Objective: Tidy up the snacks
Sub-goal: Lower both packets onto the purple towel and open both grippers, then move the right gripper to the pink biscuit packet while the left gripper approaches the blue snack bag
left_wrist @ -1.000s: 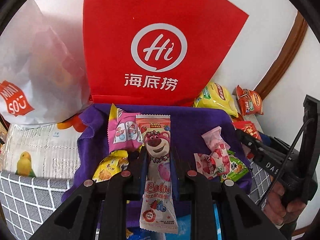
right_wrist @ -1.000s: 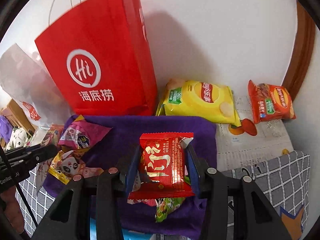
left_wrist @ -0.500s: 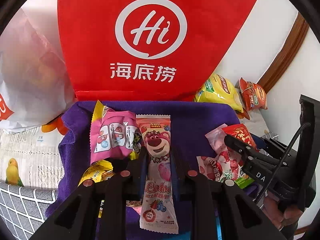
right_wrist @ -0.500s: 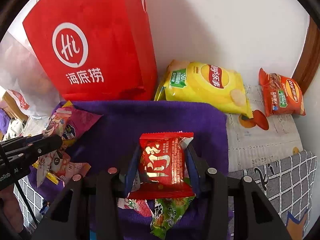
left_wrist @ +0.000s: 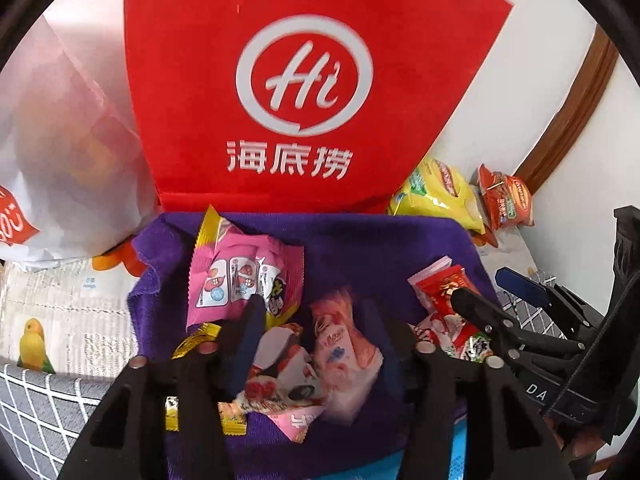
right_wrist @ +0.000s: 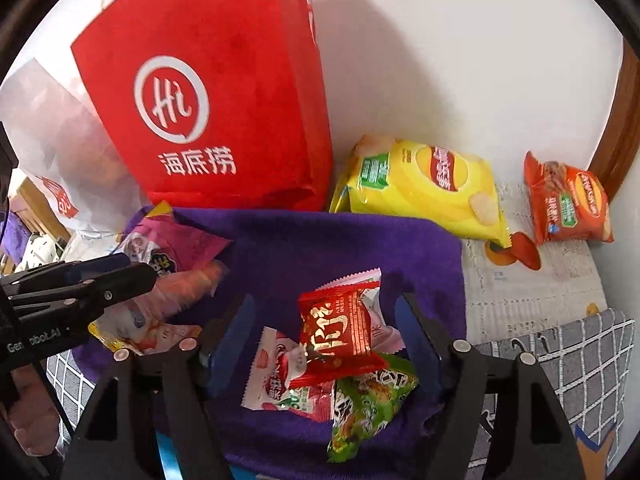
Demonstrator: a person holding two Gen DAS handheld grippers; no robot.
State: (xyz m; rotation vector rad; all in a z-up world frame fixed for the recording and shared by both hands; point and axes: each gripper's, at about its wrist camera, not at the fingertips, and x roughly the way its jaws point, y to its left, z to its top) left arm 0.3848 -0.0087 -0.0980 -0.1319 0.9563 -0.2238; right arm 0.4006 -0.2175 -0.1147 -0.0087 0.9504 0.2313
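Note:
A purple cloth [left_wrist: 360,240] [right_wrist: 320,240] carries two heaps of small snack packets. My left gripper [left_wrist: 316,316] is open over the left heap. A pink bear packet [left_wrist: 340,356] lies blurred between its jaws, beside a pink packet [left_wrist: 240,276]. My right gripper [right_wrist: 324,320] is open over the right heap. A red packet [right_wrist: 336,328] lies loose between its jaws on white-red [right_wrist: 276,384] and green [right_wrist: 368,404] packets. The right gripper also shows in the left wrist view [left_wrist: 500,296].
A red "Hi" bag [left_wrist: 304,92] [right_wrist: 216,112] stands behind the cloth against the wall. A white plastic bag [left_wrist: 60,152] is left of it. A yellow chip bag [right_wrist: 424,188] and an orange packet [right_wrist: 568,204] lie at the right on newspaper.
Both grippers opened. The left let go of the pink bear packet and the right let go of the red packet; both packets now lie on the heaps on the cloth.

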